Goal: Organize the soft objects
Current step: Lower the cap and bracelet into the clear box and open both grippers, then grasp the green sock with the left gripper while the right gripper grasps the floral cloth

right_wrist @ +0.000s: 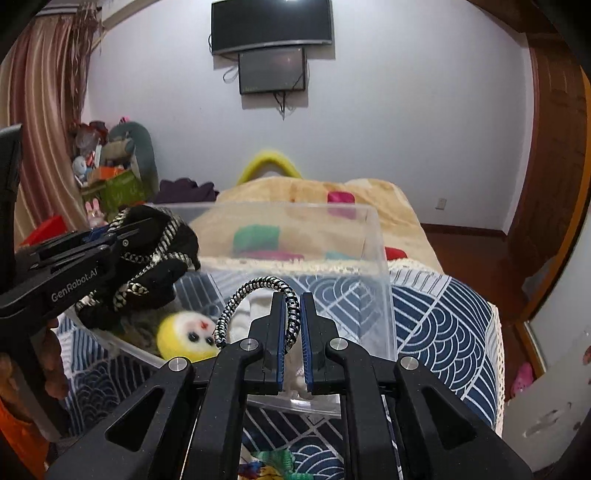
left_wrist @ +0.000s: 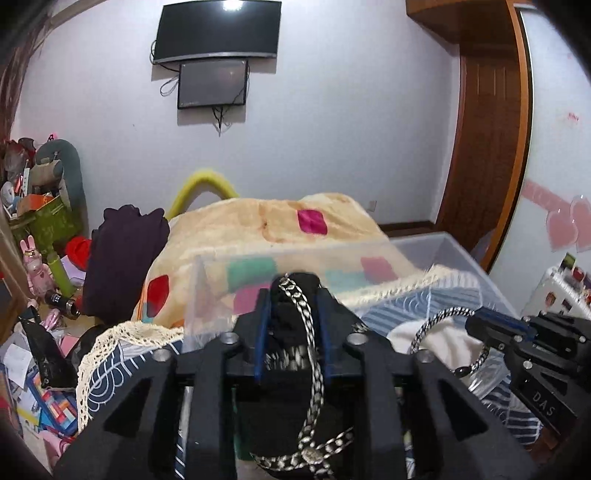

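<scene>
Presently | left hand-held gripper point(left_wrist: 294, 295) clamped on black soft item point(right_wrist: 159, 266) | right hand-held gripper point(right_wrist: 292, 299) pinching braided cord point(right_wrist: 255, 286) | both over clear bin point(right_wrist: 380, 258) on bed point(right_wrist: 443, 306)

Your left gripper point(right_wrist: 110, 240), left of the right gripper point(right_wrist: 292, 325), holds a bundle point(right_wrist: 162, 266) over the bin point(right_wrist: 376, 258), which sits on the bed point(right_wrist: 443, 317) before the blanket point(right_wrist: 384, 199); a plush point(right_wrist: 186, 334) lies in the bin.

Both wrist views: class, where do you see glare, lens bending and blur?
Left wrist view: glare on the wall screen, door frame bowed, clear bin rim smeared. Right wrist view: curtain curves, corners black, yellow plush fairly sharp.
</scene>
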The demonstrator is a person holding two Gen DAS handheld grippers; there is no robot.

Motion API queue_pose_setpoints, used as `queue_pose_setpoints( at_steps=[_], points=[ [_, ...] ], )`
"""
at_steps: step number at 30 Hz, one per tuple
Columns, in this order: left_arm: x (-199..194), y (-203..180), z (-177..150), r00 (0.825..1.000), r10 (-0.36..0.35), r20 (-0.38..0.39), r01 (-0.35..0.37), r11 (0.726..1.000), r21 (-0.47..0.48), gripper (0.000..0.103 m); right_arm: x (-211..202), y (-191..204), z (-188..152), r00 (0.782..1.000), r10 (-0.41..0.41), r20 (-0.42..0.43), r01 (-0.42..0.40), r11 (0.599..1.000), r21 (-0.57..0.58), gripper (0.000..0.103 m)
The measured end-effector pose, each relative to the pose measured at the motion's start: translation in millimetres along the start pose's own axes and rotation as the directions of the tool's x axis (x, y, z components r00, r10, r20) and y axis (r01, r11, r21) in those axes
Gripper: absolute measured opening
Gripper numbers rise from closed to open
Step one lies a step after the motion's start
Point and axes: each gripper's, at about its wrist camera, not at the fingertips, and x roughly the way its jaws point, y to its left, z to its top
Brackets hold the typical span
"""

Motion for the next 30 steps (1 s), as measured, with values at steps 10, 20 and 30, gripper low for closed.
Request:
queue_pose_setpoints(
  at_steps=[10,20,30],
  points=[
    [-9.9,-6.0,-14.5,0.999,-0.022,-0.023,0.023,0.999,0.036,0.064,-14.6,-6.7,-3.3,1.0,-0.013,0.004,0.013,1.0,-0.017,0.037],
    [-66.6,-14.9,-25.7,0.998,-0.04,0.055,0.037,0.998,0.052,0.103,-52.9,-8.2,-10.5,0.998,0.013,0.065,-0.011,1.0,-0.027,0.072],
    [-85.2,-15.4,-62.5,0.996,-0.087,-0.028,0.088,0.996,0.025,0.103,-49.5,1.7,-51.8,0.998,0.055,-0.022,-0.056,0.997,-0.056,0.069]
  ],
)
